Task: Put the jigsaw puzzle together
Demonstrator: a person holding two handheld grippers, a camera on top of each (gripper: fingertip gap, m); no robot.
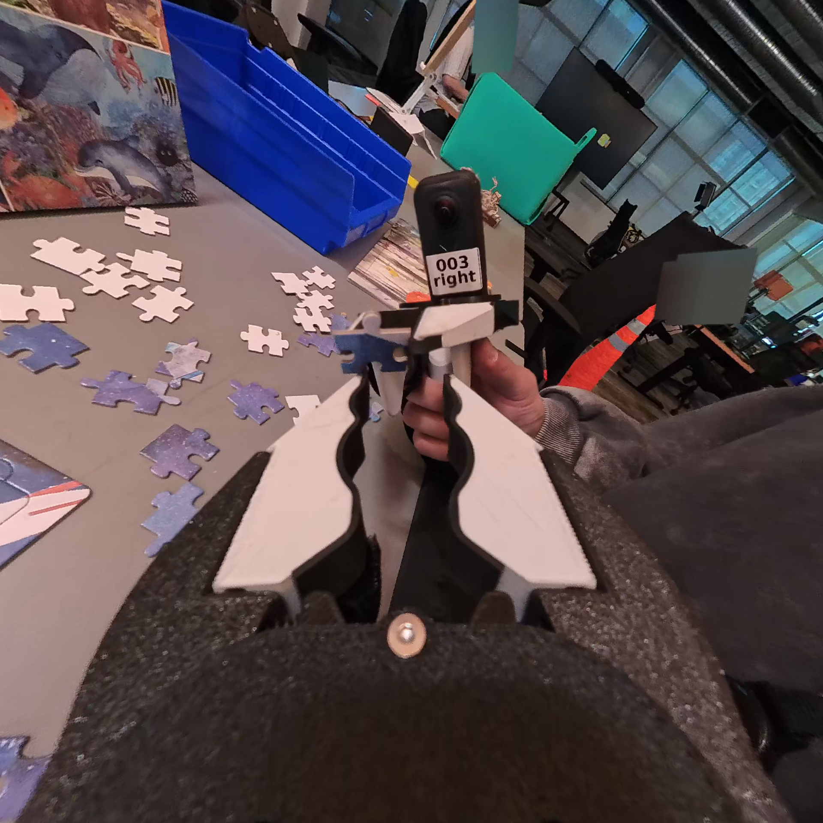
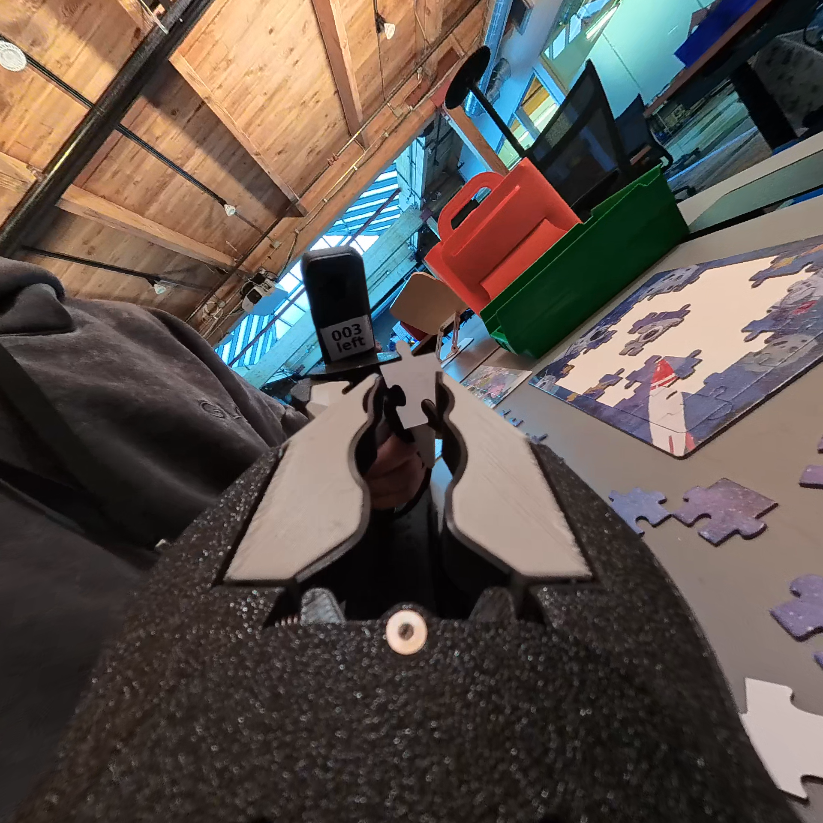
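My right tongs (image 2: pixel 407 412) clamp one puzzle piece (image 2: pixel 409 392), white back facing me at twelve o'clock, for inspection; my left tongs (image 1: pixel 405 401) gape, empty.

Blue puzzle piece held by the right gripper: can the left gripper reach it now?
Probably yes. The left gripper, fingers open, points at the puzzle piece, which sticks out of the right gripper in mid-air, nothing between.

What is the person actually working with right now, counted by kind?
Handheld grippers: 2, the left gripper and the right gripper
Puzzle piece held in the right jaws: 1
Partly assembled puzzle: 1
Total: 4
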